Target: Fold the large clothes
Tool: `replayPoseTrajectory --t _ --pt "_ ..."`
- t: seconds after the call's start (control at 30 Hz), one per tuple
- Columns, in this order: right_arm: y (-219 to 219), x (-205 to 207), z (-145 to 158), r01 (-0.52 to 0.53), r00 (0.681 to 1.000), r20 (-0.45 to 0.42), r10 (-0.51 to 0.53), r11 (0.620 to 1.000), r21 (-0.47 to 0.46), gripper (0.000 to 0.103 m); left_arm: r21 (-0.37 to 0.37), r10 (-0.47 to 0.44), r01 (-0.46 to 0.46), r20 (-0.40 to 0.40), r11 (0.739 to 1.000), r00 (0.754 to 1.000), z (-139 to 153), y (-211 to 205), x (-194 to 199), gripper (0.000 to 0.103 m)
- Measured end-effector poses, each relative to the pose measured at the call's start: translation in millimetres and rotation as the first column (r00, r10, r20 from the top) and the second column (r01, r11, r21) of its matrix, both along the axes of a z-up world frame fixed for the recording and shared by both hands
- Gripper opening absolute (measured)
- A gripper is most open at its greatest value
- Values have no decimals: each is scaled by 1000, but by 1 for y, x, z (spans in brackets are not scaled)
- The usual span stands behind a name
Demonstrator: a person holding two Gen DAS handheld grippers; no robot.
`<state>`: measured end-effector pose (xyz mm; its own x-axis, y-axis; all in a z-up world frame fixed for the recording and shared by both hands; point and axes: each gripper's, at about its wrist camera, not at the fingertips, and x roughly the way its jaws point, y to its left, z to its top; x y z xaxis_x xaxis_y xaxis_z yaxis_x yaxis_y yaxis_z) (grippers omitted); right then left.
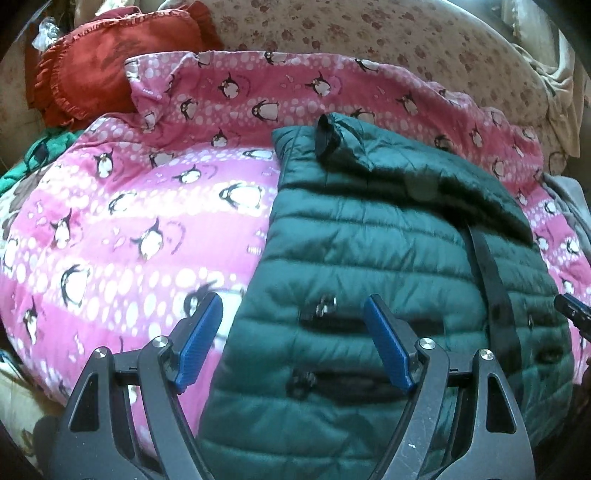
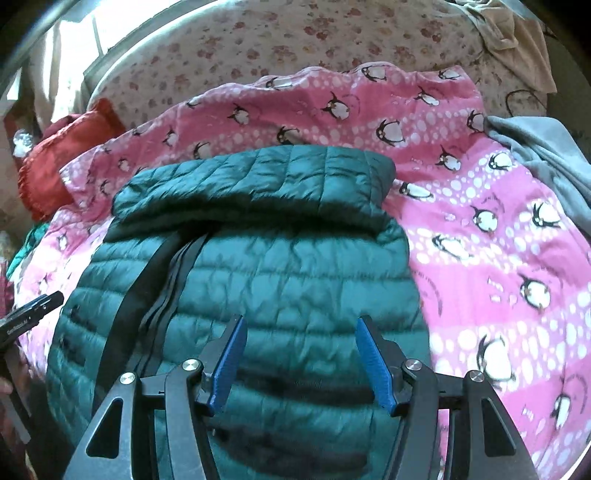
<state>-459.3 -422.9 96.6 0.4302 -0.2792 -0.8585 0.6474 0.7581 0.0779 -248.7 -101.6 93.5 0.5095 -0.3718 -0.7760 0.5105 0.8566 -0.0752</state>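
Observation:
A dark green quilted puffer jacket (image 1: 369, 266) lies on a pink penguin-print blanket (image 1: 129, 221), its sleeves folded across the top and the black zipper running down the middle. My left gripper (image 1: 295, 310) is open and empty, hovering over the jacket's left edge near its pockets. My right gripper (image 2: 301, 328) is open and empty above the lower right half of the jacket (image 2: 277, 280). The blanket (image 2: 498, 258) also shows in the right wrist view. Each gripper's tip shows at the edge of the other's view.
A red frilled pillow (image 1: 96, 74) lies at the back left. A beige floral sheet (image 1: 369, 33) covers the bed behind the blanket. A grey garment (image 2: 546, 155) lies at the right, green cloth (image 1: 33, 155) at the left.

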Motion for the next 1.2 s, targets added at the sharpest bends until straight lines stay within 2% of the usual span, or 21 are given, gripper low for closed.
replayPoseTrajectory --t 0.33,0.53,0.83,0.97,1.1,1.2 --pt "26 -31 -7 9 1000 -28 -8 1000 8 59 5 -12 12 -50 1000 999 -11 29 -22 79" --pt "36 -51 -4 23 999 -33 -23 1000 2 59 8 -12 13 -115 1000 993 -25 48 -33 79" --pt "48 -77 1 29 998 -52 -29 1000 -9 59 -51 31 -42 -205 998 978 -32 81 -35 79" --pt "50 -87 4 36 998 -48 -36 999 0 59 -81 28 -47 -218 996 976 -29 90 -37 79" --pt "49 -96 4 45 998 -51 -44 999 9 65 -96 27 -52 -246 994 969 -30 95 -36 79" --pt "47 -102 2 53 997 -59 -52 998 24 65 -106 25 -54 -259 993 966 -30 96 -36 79"
